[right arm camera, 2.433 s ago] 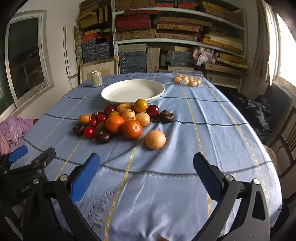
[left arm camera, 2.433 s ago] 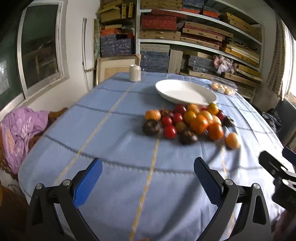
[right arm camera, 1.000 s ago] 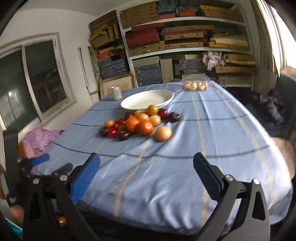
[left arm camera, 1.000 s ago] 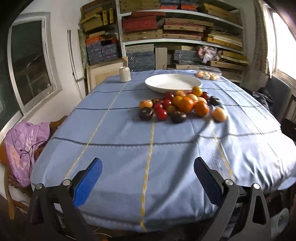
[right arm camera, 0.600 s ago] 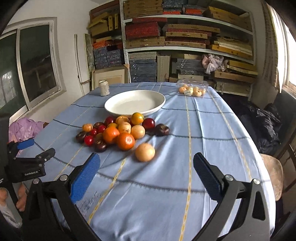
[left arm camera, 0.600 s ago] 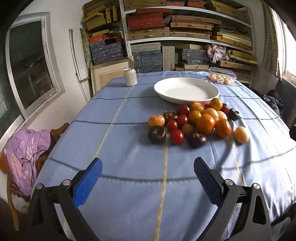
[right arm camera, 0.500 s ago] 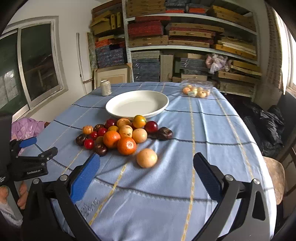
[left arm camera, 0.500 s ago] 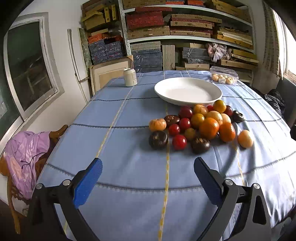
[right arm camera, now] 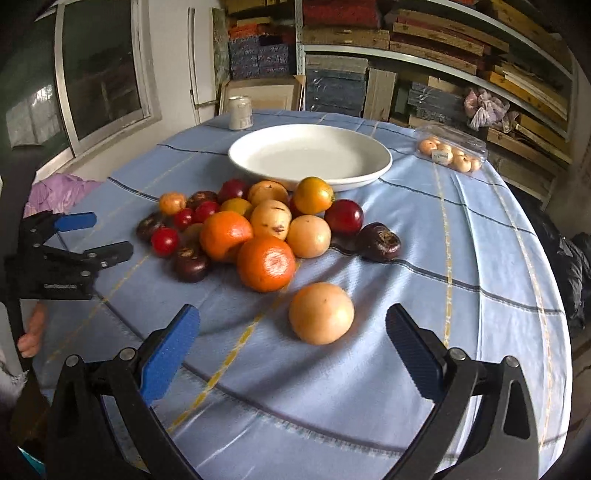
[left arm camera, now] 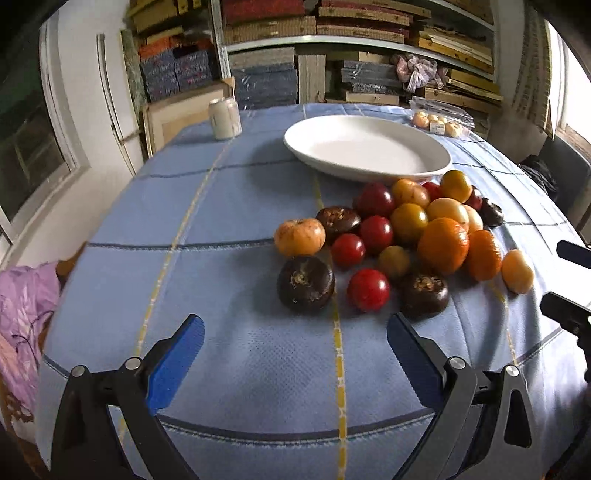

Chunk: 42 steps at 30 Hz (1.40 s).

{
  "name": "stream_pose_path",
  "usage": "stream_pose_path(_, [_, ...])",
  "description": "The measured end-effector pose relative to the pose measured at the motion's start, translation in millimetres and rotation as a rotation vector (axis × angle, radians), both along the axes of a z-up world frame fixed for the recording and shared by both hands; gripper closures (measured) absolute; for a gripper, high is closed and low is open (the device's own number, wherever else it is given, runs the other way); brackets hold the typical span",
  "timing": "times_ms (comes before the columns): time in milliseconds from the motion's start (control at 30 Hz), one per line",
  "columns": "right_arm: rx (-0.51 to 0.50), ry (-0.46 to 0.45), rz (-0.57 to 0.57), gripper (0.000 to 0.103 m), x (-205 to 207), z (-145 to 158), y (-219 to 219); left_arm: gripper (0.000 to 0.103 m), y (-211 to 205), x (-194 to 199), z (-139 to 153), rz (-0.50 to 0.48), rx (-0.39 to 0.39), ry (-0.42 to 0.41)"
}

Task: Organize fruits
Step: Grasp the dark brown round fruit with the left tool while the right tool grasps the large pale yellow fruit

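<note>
Mostly round fruits [right arm camera: 255,225], oval plate [right arm camera: 369,176] crosswise

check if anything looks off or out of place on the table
Nothing spilled or damaged. The white plate is bare while the fruit sits heaped on the tablecloth beside it. One pale orange fruit lies apart from the pile, nearest the open right gripper.

Home storeroom: wall shelves [left arm camera: 354,33] stacked with flat boxes, window [right arm camera: 99,77], cloth-covered tabletop [left arm camera: 236,206], purple garment [left arm camera: 22,314] on chair.
</note>
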State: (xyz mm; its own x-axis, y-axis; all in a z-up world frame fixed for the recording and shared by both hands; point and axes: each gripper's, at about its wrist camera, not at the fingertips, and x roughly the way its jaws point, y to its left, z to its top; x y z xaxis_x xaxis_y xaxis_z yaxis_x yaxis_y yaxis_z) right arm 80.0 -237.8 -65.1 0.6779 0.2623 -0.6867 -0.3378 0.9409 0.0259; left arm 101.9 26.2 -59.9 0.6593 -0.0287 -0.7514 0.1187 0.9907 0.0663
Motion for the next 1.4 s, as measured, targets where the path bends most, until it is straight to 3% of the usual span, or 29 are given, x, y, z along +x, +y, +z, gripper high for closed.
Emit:
stream_pose_path(167, [0.035, 0.044, -0.014, 0.007, 23.5, -10.9, -10.1, 0.004, 4.6, 4.7, -3.6, -0.023, -0.059, 0.025])
stream_pose_path(233, [0.027, 0.055, -0.009, 0.027, 28.1, -14.9, -9.7, 0.003, 2.7, 5.1, -4.7, -0.037, -0.061, 0.03])
stream_pose_path(267, [0.03, 0.079, 0.005, 0.045, 32.2, -18.2, -8.7, 0.003, 1.8, 5.7, -5.0, -0.047, -0.064, 0.034])
stream_pose_path(567, [0.093, 0.14, 0.014, 0.047, 41.8, -26.9, -16.9, 0.004, -5.0, 25.2, -8.6, -0.101, -0.026, 0.031])
stream_pose_path(667, [0.11, 0.16, 0.012, 0.055, 44.8, -29.8, -19.3, 0.003, 1.0, 40.2, -15.2, -0.103, -0.086, 0.083])
stream_pose_path(800, [0.144, 0.181, 0.014, 0.056, 47.7, -32.3, -23.6, 0.005, 15.0, 51.9, -18.9, -0.077, -0.166, 0.113])
stream_pose_path(900, [0.151, 0.184, 0.016, 0.056, 48.1, -32.5, -24.3, 0.013, 22.6, 53.2, -19.9, -0.082, -0.22, 0.13])
stream_pose_path(1067, [0.156, 0.187, 0.016, 0.055, 48.3, -32.9, -24.7, 0.021, 18.5, 47.6, -15.7, -0.108, -0.198, 0.106])
stream_pose_path(1267, [0.161, 0.189, 0.017, 0.055, 49.1, -33.2, -25.1, 0.021, 16.9, 51.3, -10.4, -0.163, -0.162, 0.082])
stream_pose_path(1400, [0.167, 0.191, 0.017, 0.055, 48.9, -33.2, -25.2, 0.021, 30.5, 42.5, -2.9, -0.169, -0.126, 0.023])
